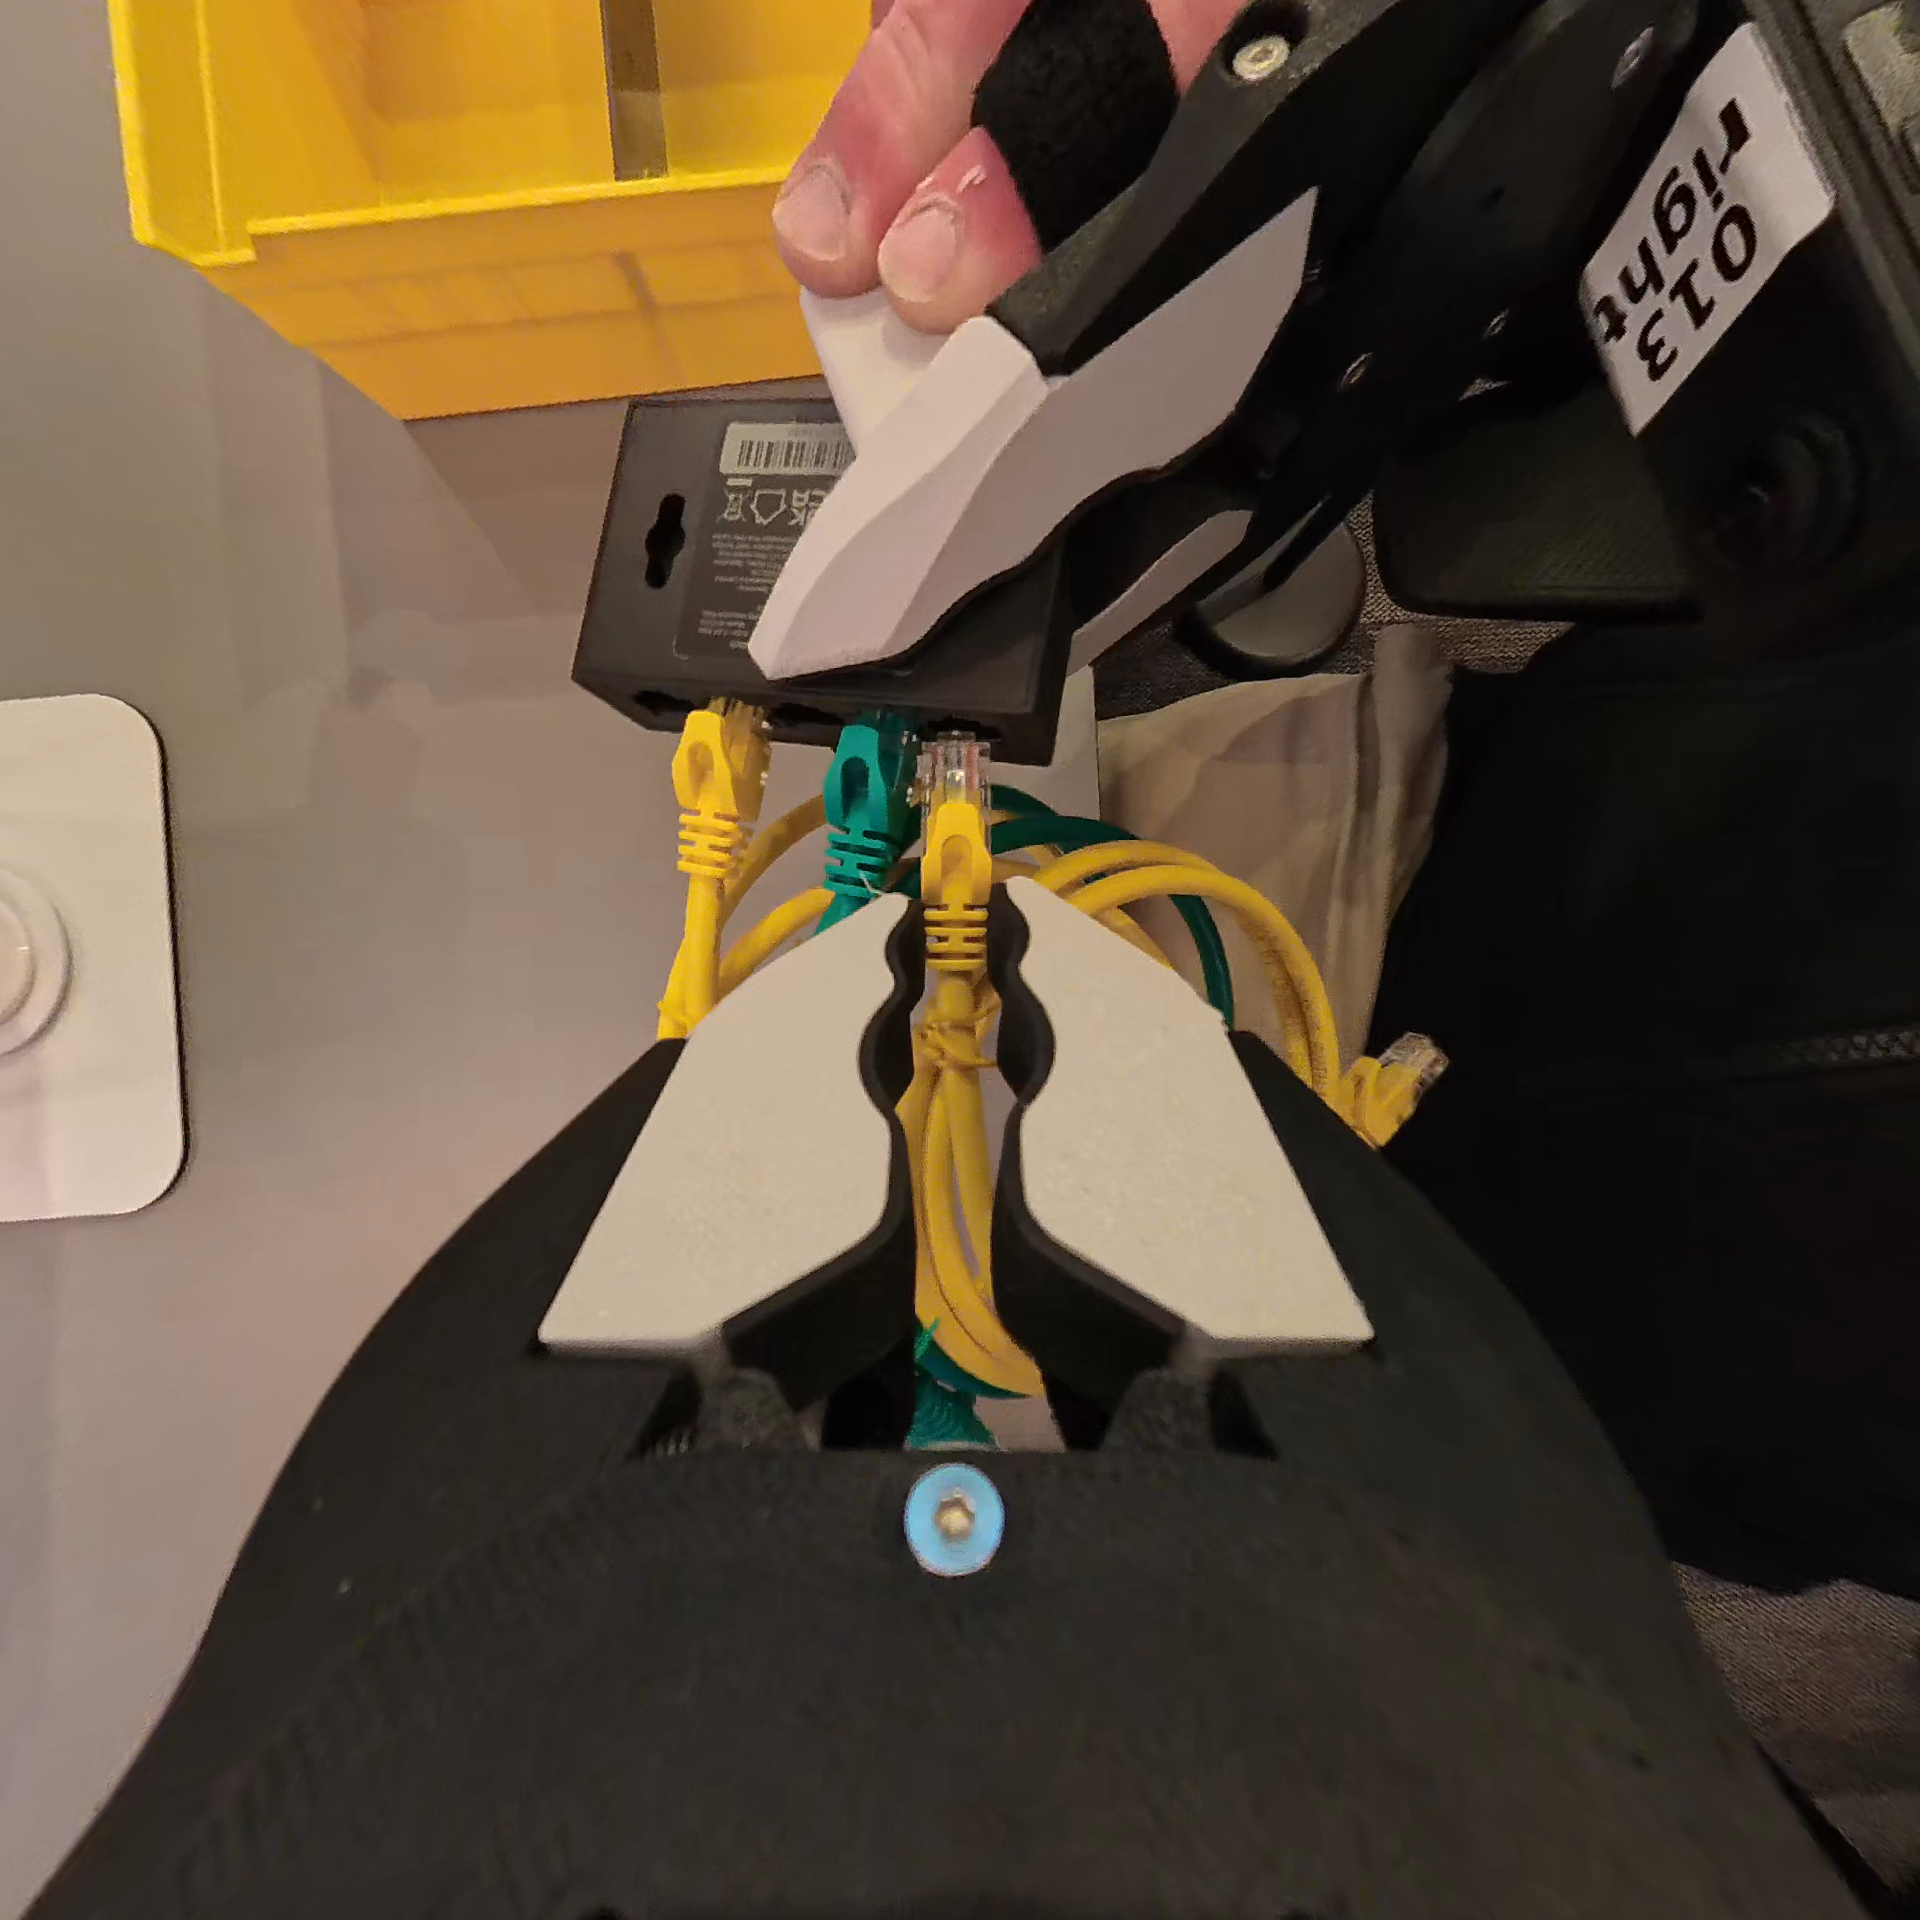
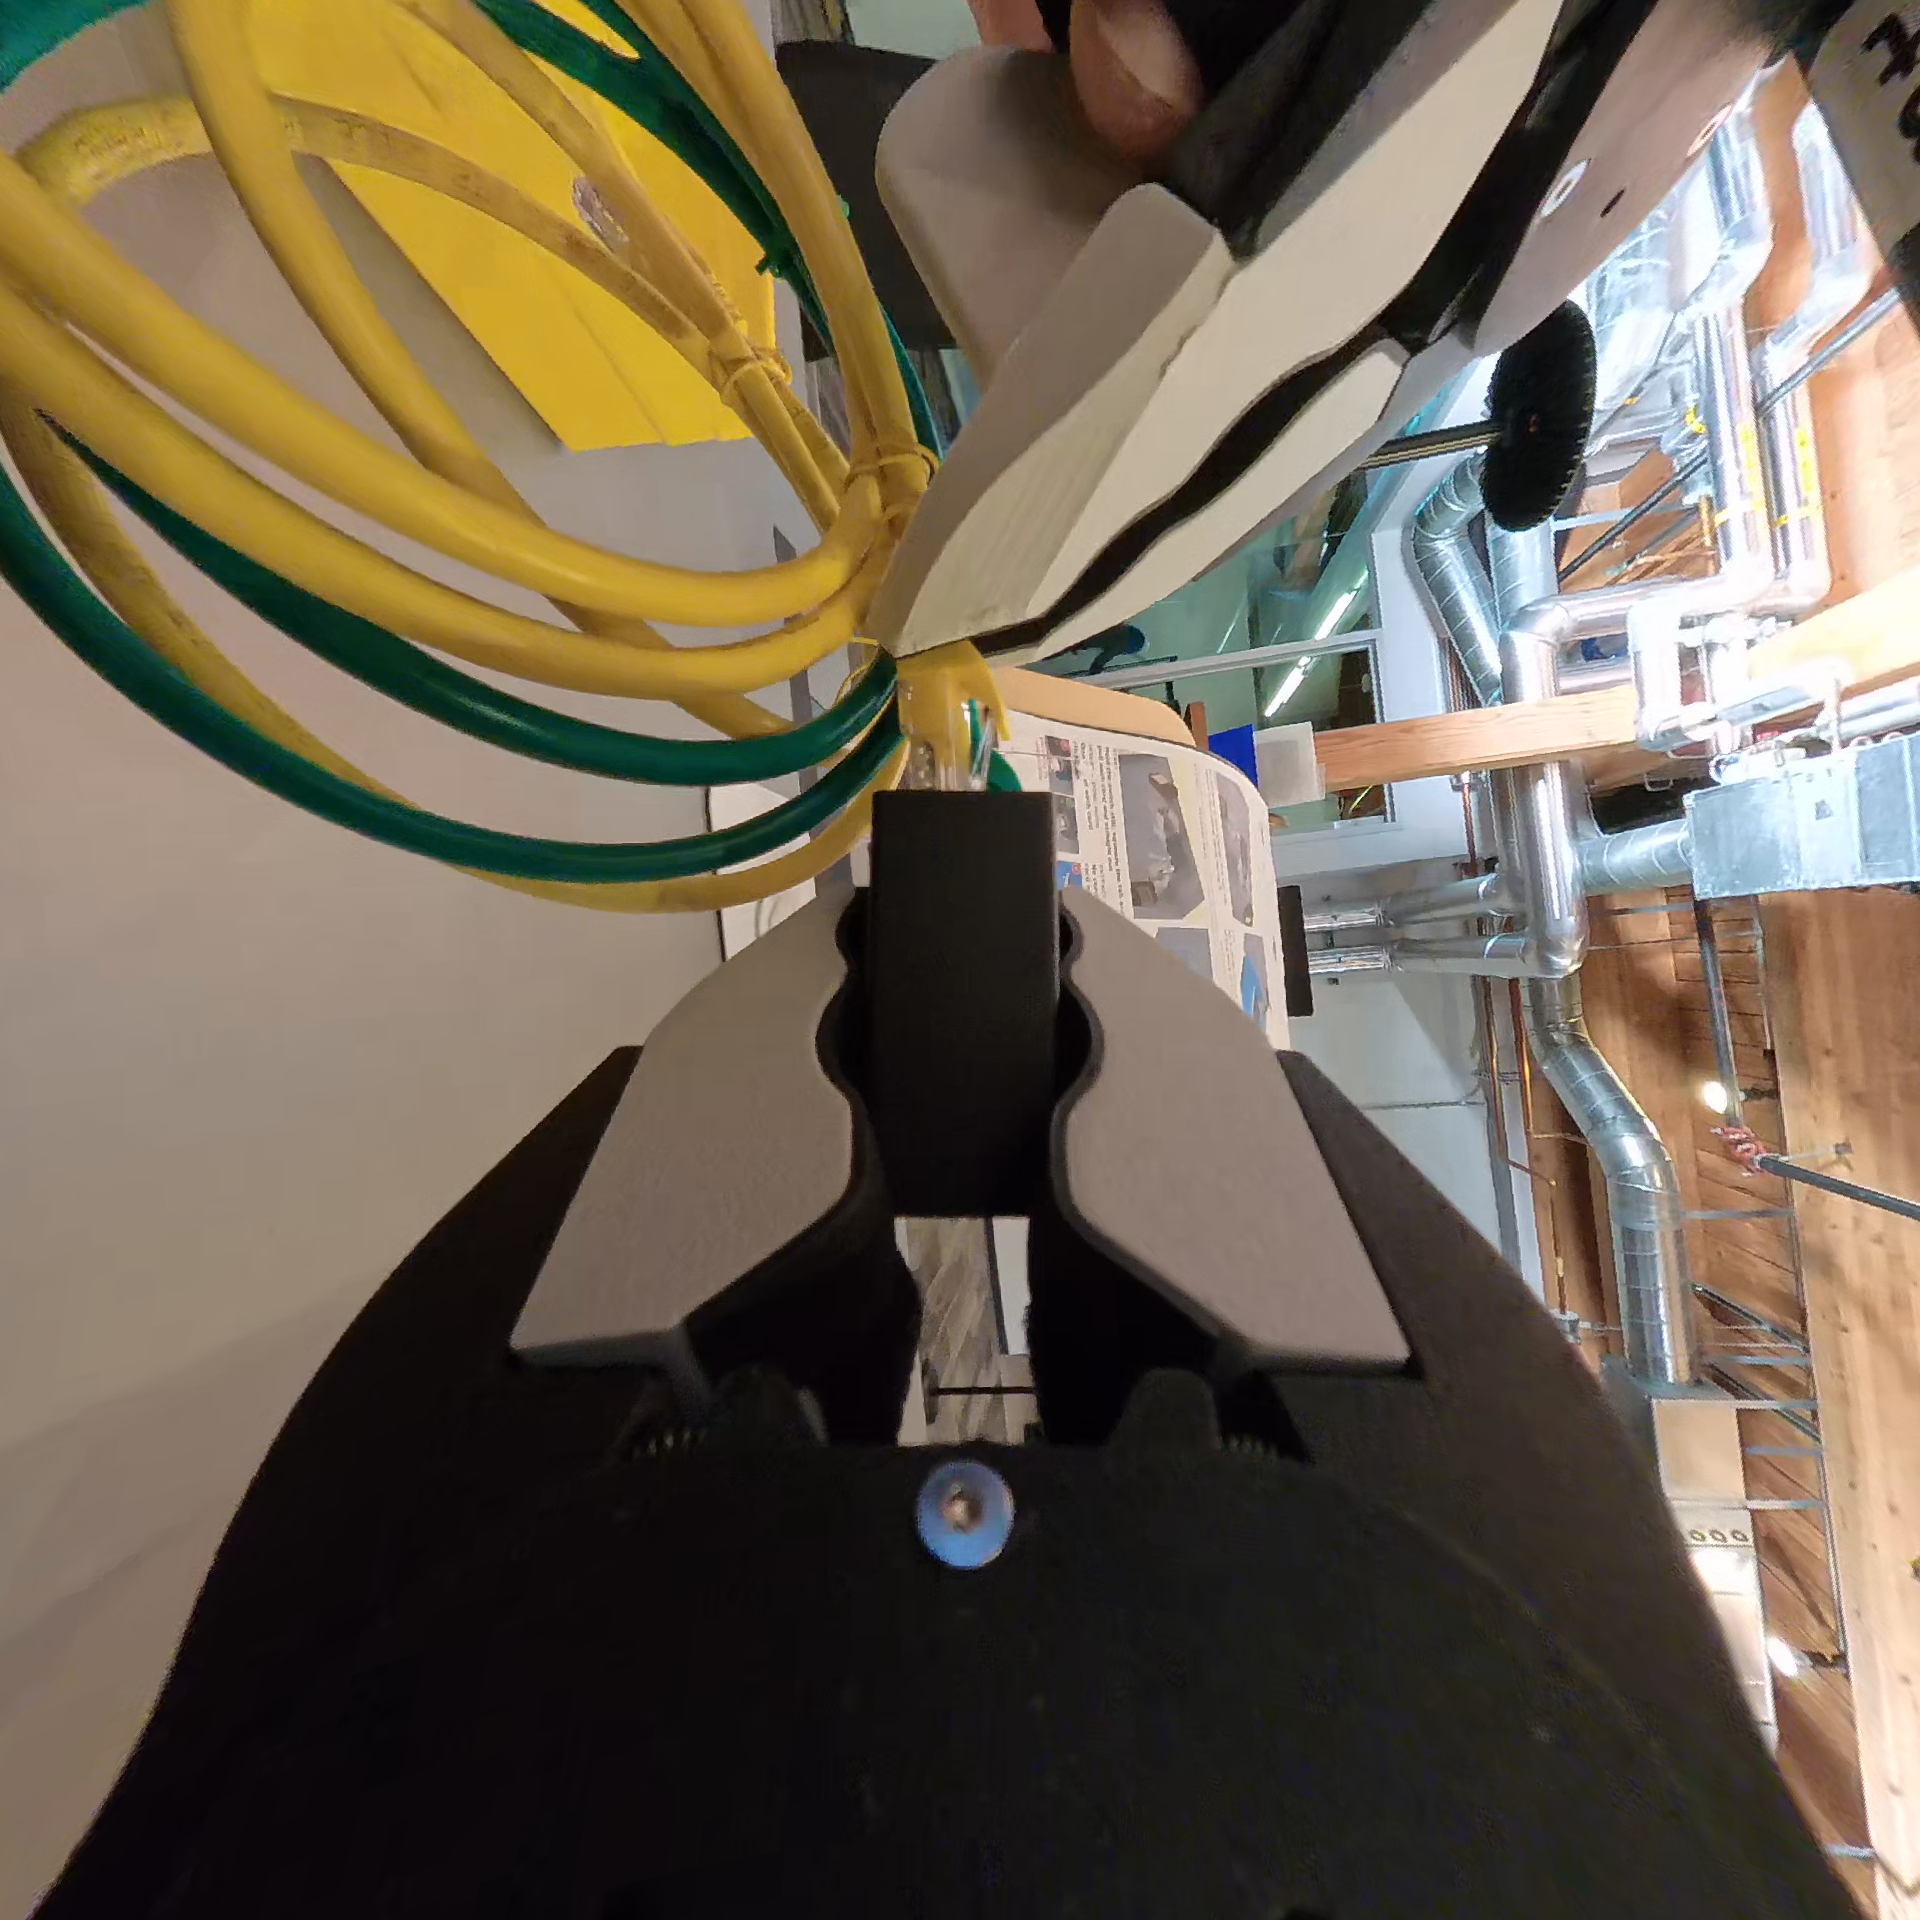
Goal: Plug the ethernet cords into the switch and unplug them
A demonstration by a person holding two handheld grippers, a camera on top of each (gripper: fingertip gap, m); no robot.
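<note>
Left gripper (image 1: 956, 935) clamped on yellow plug boot (image 1: 954, 873), clear tip at switch (image 1: 821, 582) port mouth. Right gripper (image 2: 961, 997) clamped on switch, lifted. Yellow (image 1: 717, 790), green (image 1: 862, 800) plugs seated. Insertion step likely; next: push straight till latch clicks.

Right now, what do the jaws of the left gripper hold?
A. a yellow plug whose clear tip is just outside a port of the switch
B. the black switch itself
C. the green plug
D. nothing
A: the left gripper is closed on the boot of the yellow plug, whose clear tip sits at the port of the black switch, while the green plug and another yellow plug are beside it.
</note>
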